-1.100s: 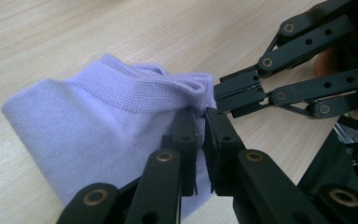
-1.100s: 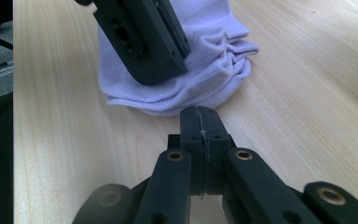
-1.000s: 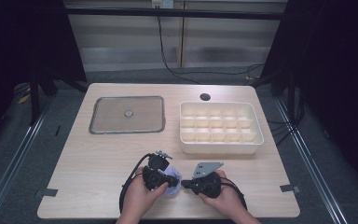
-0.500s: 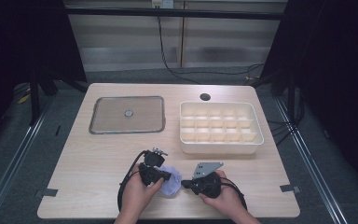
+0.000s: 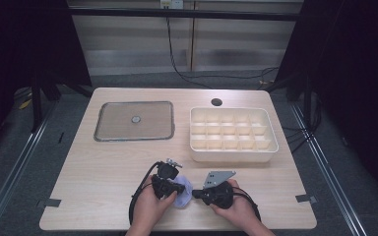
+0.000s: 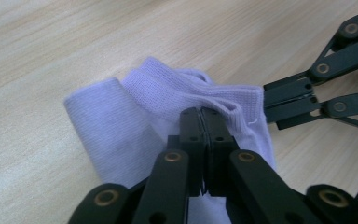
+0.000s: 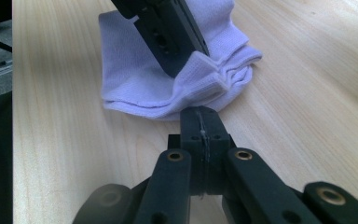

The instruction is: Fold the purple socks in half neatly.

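Change: since the earlier high views the left hand has shifted only slightly over the sock, and its jaws have just been closing with the cloth between them; the right hand has kept its place.
Left gripper (image 5: 177,188): jaws pressed together, pinching the ribbed cuff of the sock; in its own view (image 6: 204,122) the pads meet on a fold of the cuff.
Right gripper (image 5: 196,195): jaws pressed together; in its own view (image 7: 203,122) the tips sit at the near edge of the cloth, with a thin pale line of fabric between the pads.
Sock (image 5: 182,193): pale lilac, bunched and folded, lying on the table between the two claws, touching both; in the left gripper view (image 6: 135,116) it spreads ahead and left of the jaws.
Other claw seen from the right one: the left gripper's dark jaw (image 7: 168,35) comes down from the top onto the cuff, just beyond the right claw's tips.
Table (image 5: 103,172): light wood, bearing everything.
Compartment tray (image 5: 234,155): cream, well beyond the right gripper.
Flat lid (image 5: 134,121): grey, well beyond the left gripper.
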Action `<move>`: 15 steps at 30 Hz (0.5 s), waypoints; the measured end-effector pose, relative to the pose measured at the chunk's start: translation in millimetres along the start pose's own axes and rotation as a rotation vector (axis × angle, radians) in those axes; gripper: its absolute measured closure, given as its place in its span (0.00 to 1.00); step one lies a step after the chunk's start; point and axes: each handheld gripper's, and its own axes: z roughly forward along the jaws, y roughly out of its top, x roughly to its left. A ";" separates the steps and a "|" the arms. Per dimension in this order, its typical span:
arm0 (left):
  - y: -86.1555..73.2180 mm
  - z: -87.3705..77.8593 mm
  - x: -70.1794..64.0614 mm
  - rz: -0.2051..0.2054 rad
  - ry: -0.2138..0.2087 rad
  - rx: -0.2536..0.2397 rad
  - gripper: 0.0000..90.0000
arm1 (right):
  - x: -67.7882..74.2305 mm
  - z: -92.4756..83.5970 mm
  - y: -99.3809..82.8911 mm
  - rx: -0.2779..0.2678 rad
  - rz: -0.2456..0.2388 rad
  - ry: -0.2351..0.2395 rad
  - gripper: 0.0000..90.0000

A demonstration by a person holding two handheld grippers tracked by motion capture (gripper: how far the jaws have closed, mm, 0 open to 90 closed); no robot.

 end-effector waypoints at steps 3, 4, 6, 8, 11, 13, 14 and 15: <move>1.2 -3.9 0.6 0.001 -0.005 -0.001 0.97 | -0.3 0.2 -0.2 -0.004 0.001 0.002 1.00; 1.5 -5.8 0.8 0.001 0.002 -0.007 0.97 | -0.5 0.2 -0.2 -0.003 -0.004 0.003 1.00; 1.9 -9.6 2.3 -0.004 0.011 -0.015 0.97 | -0.5 0.2 -0.2 -0.003 -0.003 0.004 1.00; 2.3 -13.9 4.3 -0.006 0.020 -0.030 0.97 | -0.5 0.2 -0.2 -0.002 -0.001 0.004 1.00; 2.9 -20.1 7.5 -0.015 0.029 -0.047 0.98 | -0.4 0.2 -0.1 -0.004 -0.001 0.004 1.00; 2.7 -18.5 8.3 -0.006 0.051 -0.027 0.98 | -0.5 0.2 -0.2 -0.002 0.002 0.005 1.00; 2.0 -15.5 9.0 -0.014 0.049 -0.020 0.98 | -0.5 0.2 -0.2 -0.002 0.003 0.006 1.00; 1.2 -12.6 9.6 -0.019 0.046 -0.006 0.99 | -0.8 0.2 -0.3 0.000 -0.003 0.005 1.00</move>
